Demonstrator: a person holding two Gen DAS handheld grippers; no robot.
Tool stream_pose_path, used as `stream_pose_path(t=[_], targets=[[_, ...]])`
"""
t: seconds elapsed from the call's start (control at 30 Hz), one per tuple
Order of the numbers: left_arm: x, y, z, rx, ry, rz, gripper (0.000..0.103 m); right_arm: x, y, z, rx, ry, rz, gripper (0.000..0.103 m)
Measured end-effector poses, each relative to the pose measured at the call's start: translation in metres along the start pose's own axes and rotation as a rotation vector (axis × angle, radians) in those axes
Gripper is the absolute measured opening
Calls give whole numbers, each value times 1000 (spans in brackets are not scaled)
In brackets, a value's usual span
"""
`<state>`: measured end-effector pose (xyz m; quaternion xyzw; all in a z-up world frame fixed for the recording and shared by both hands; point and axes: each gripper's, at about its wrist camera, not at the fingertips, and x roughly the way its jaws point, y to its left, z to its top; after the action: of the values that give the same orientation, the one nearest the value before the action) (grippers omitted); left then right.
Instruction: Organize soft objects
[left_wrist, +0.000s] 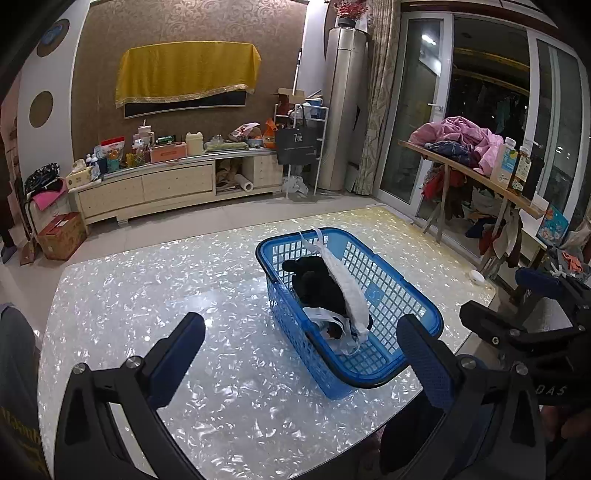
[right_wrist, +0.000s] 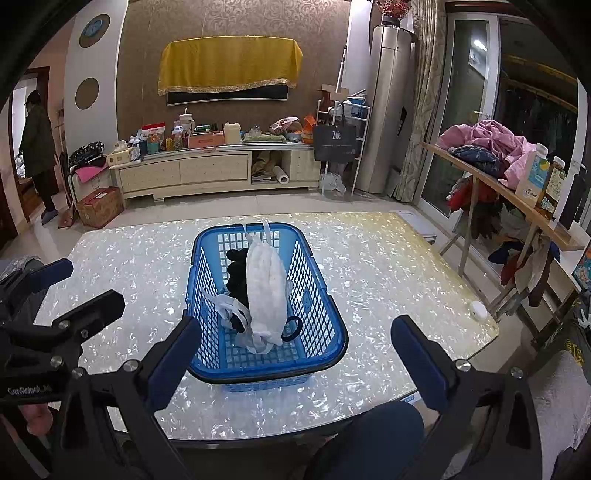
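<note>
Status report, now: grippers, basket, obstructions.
Left gripper open, empty; right gripper open, empty. Blue basket on table, holding white mask and black soft item. Nothing blocking approach.

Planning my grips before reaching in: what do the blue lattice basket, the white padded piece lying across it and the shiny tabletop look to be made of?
Blue lattice basket: rigid moulded plastic, glossy, with a grid of holes and a dark rim.
White padded piece: soft textured fabric with cloth straps; it sags over a black soft item, probably plush or knit.
Shiny tabletop: hard, glossy, with a pearly shell-like pattern, possibly under glass.
</note>
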<state>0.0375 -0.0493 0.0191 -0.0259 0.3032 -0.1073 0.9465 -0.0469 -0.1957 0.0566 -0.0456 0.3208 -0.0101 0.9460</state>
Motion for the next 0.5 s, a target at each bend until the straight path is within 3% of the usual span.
stream_pose_path(t=[0.5], targets=[[1, -3, -2, 3, 19, -11, 103, -2, 0, -3, 5, 20, -1, 103]])
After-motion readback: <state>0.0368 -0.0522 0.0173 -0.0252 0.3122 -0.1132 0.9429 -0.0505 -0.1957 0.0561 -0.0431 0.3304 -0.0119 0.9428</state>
